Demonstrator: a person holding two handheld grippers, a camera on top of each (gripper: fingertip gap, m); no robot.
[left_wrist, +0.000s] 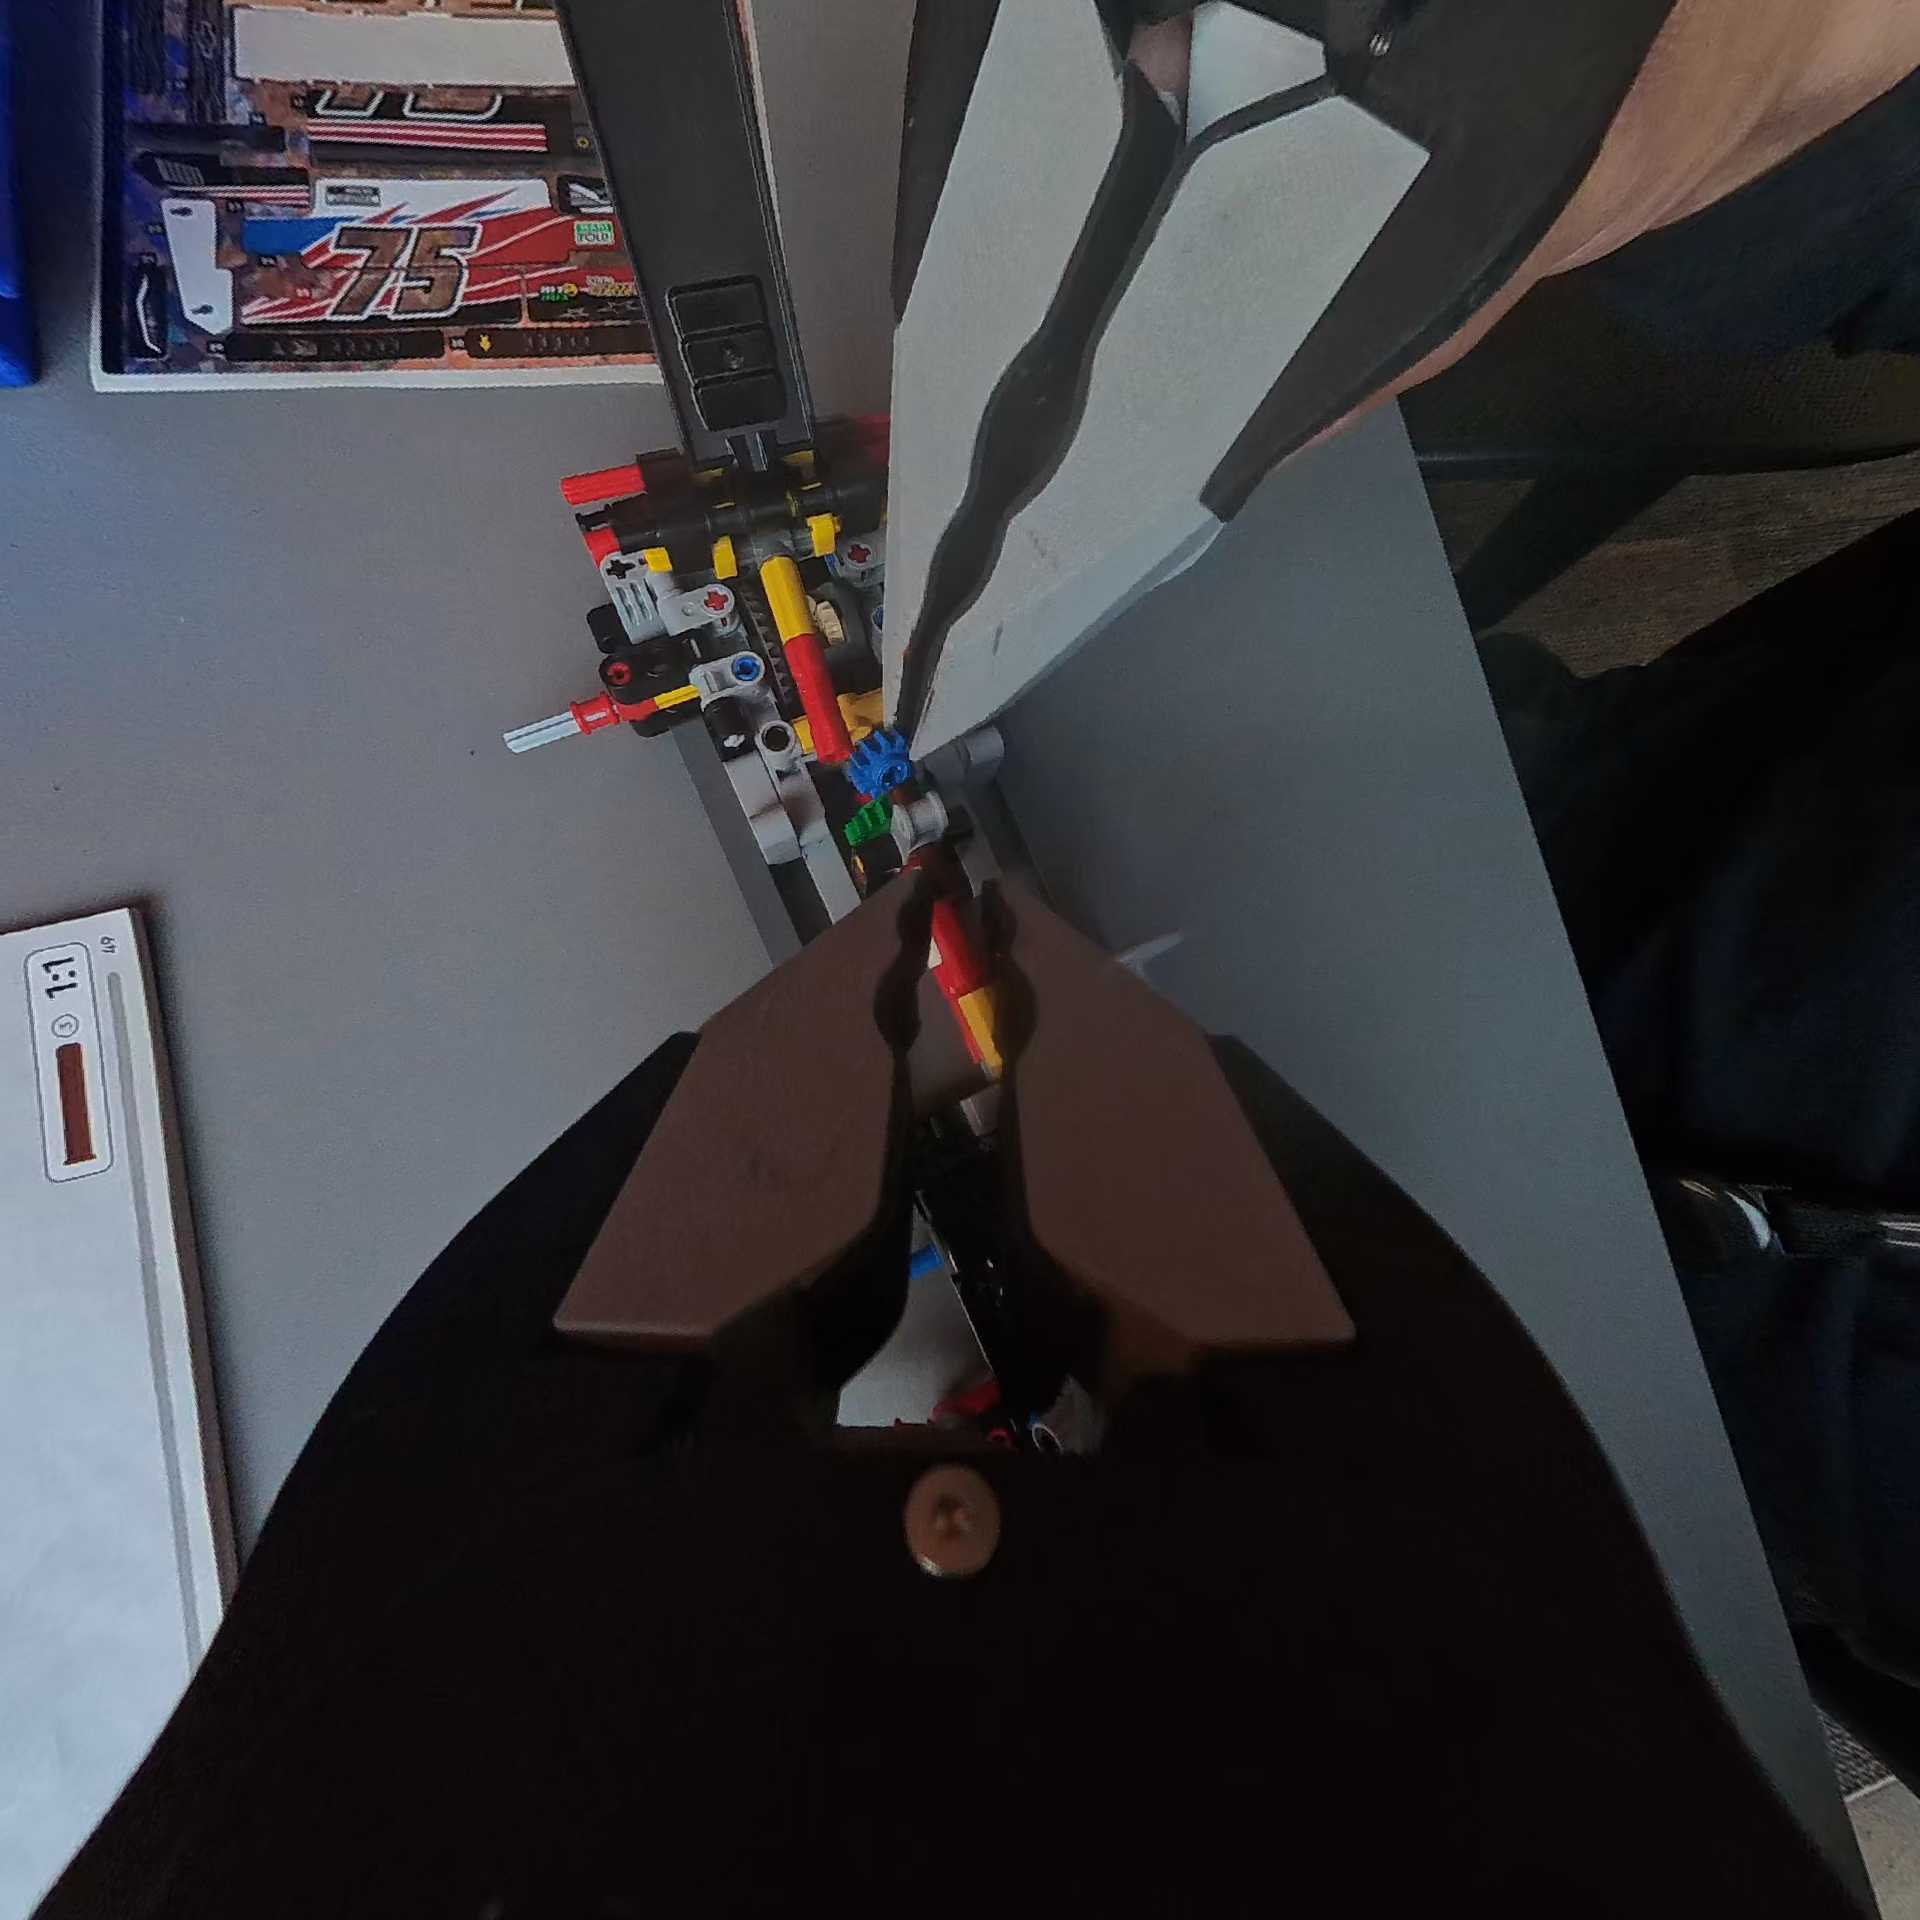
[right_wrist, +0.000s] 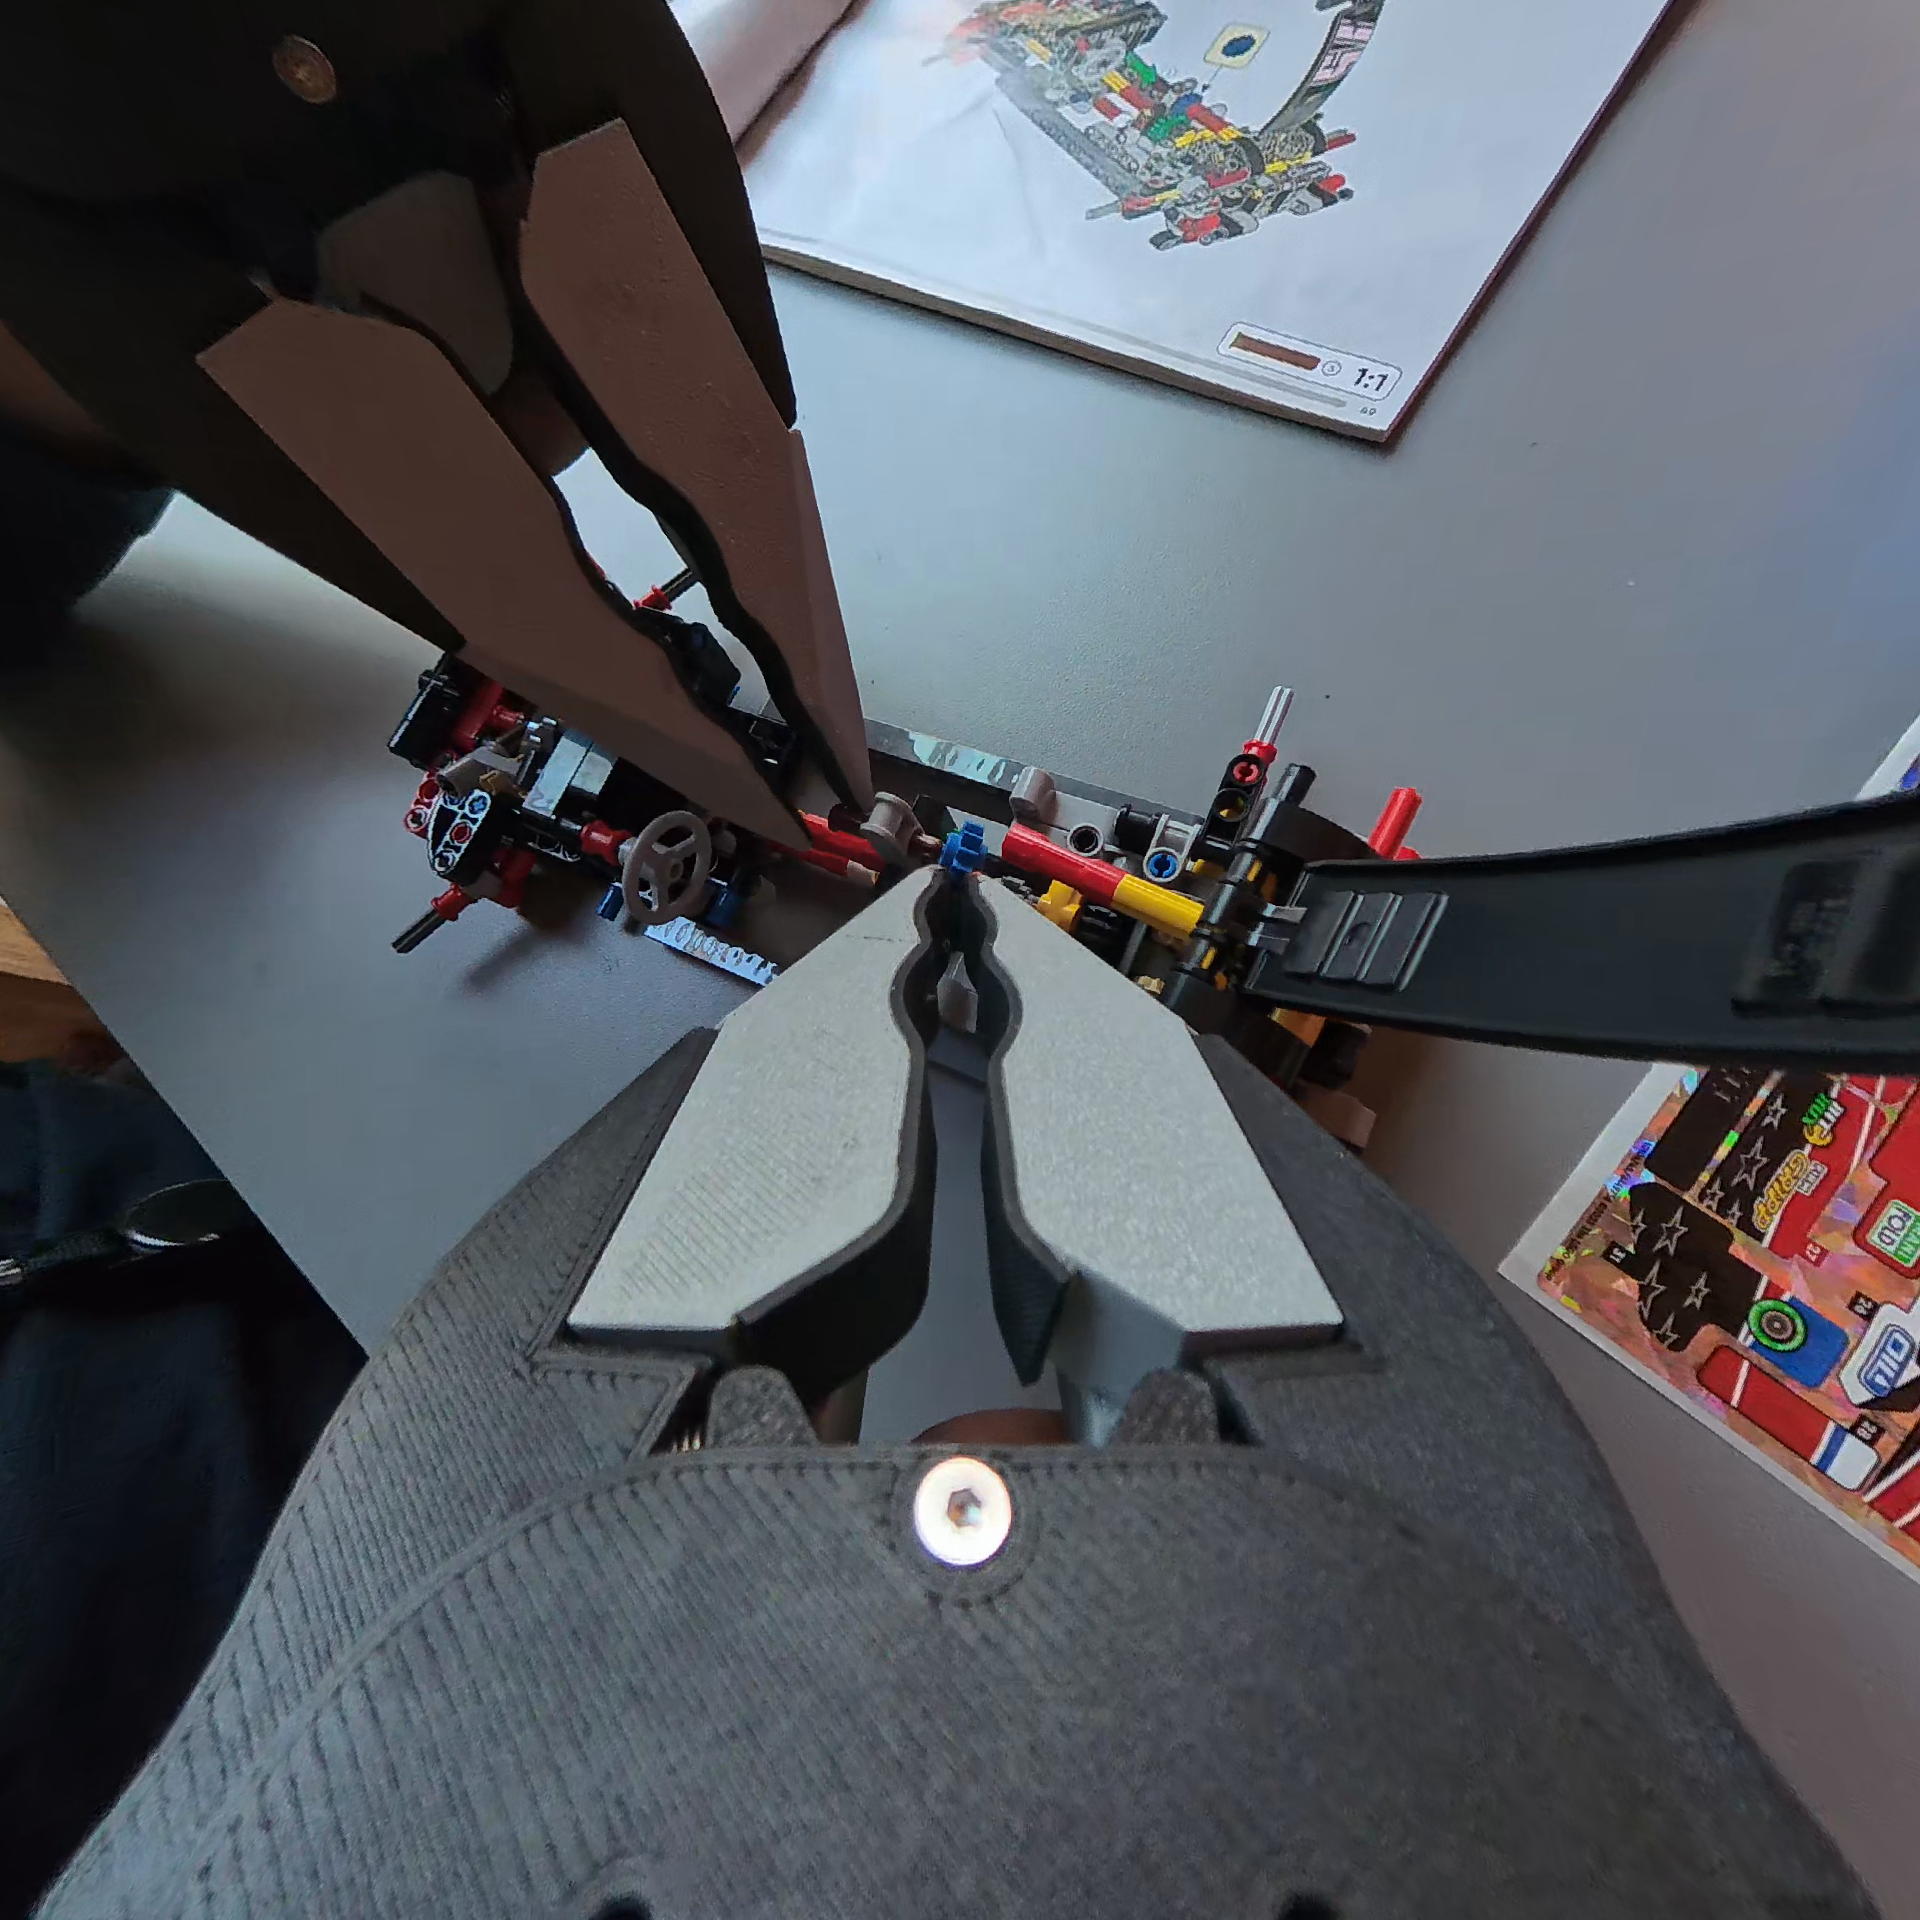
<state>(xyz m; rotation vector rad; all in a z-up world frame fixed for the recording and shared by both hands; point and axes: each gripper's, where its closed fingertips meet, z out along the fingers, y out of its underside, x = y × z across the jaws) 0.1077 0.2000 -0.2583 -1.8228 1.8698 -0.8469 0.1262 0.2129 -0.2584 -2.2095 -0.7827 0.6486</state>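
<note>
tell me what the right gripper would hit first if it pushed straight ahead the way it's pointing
Most likely the small blue gear on the toy brick model: the right gripper has its nearly closed tips right at it. Whether they already touch it is unclear.

Both wrist cameras look steeply down, very close, from opposite sides (sharing one brick model (left_wrist: 758, 644))

We see our left gripper (left_wrist: 954, 914) clamped on a red-and-yellow rod (left_wrist: 961, 977) of the brick model (left_wrist: 748, 623); just ahead, blue gear (left_wrist: 878, 764), with the grey gripper's (left_wrist: 902, 727) tips touching it.
</note>
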